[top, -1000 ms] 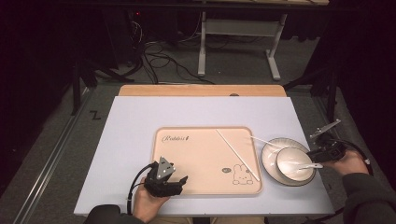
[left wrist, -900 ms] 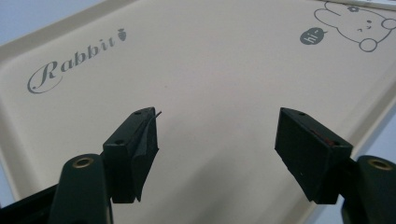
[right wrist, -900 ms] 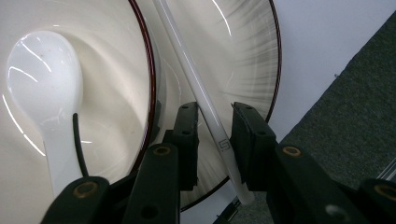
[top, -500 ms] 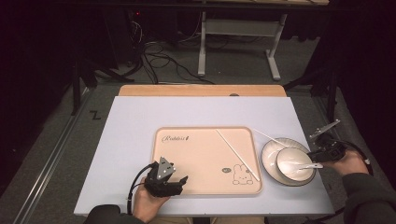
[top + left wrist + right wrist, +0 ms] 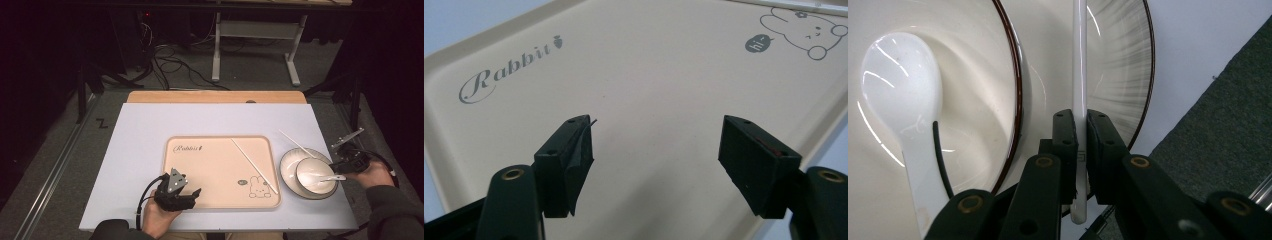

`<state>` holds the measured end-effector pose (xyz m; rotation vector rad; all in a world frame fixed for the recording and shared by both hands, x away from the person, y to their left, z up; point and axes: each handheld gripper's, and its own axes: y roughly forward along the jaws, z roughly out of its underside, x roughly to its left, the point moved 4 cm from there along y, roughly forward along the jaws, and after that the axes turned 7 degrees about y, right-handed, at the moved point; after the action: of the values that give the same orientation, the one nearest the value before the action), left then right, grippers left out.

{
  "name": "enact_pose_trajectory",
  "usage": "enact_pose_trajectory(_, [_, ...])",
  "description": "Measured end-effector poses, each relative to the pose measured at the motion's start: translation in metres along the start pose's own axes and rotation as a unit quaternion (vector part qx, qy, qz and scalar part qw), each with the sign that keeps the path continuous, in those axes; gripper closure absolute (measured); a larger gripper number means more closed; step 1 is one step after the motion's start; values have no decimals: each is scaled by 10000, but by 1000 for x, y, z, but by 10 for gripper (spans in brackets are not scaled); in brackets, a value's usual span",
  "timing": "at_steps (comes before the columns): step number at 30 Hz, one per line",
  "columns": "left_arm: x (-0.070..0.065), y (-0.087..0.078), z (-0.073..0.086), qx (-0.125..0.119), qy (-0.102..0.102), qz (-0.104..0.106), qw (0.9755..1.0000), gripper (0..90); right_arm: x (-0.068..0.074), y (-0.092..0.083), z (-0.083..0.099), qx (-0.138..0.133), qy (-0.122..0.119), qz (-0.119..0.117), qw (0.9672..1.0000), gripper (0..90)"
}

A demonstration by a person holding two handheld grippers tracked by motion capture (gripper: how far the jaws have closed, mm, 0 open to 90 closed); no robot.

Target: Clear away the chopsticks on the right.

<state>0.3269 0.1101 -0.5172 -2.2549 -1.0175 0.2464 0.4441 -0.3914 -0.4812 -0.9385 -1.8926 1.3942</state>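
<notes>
Closing over the last second, the right gripper (image 5: 1077, 150) now has its jaws clamped on a white chopstick (image 5: 1079, 65), which runs straight ahead from between them across the plate (image 5: 1128, 65). Left of those jaws, a white spoon (image 5: 903, 90) lies in the bowl (image 5: 978, 55). Both hands have kept their places. Over the beige tray (image 5: 649, 65), the left gripper (image 5: 656, 160) holds its jaws wide apart with nothing between them

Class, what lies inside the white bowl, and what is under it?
A white ceramic spoon lies inside the white bowl. Under it sits a wider white plate, its middle covered.
</notes>
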Motion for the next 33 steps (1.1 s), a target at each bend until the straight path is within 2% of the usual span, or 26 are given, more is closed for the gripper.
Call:
enact_pose_trajectory(7, [0, 0, 0, 11, 15, -4, 10000, 302, 0, -4, 2, -121, -28, 9, 9999, 849])
enact_pose_trajectory(8, [0, 0, 0, 1, 15, -1, 10000, 302, 1, -5, 2, -125, 72, 28, 9999, 849])
enact_pose_trajectory(9, [0, 0, 0, 0, 16, 0, 10000, 302, 0, -6, 3, -161, 13, 33, 9999, 850])
enact_pose_trajectory(11, [0, -1, -1, -2, 19, -1, 10000, 302, 0, -9, 5, -237, 71, 45, 9997, 851])
enact_pose_trajectory(19, [0, -5, -2, -77, 41, 9, 10000, 303, 2, -26, 9, -556, 157, 298, 9979, 852])
enact_pose_trajectory(22, [-1, -6, -2, -86, 52, 20, 9999, 305, 6, -35, 9, -694, 230, 370, 9966, 852])
enact_pose_trajectory(29, [-7, -4, -2, -38, 166, 93, 9998, 305, 20, -55, 11, -959, 238, 498, 9939, 852])
enact_pose_trajectory(31, [-7, -4, -2, -43, 161, 96, 9998, 305, 27, -63, 13, -1077, 371, 582, 9918, 852])
enact_pose_trajectory(33, [-7, -4, -2, -48, 163, 89, 9998, 305, 35, -69, 15, -1172, 432, 567, 9905, 852])
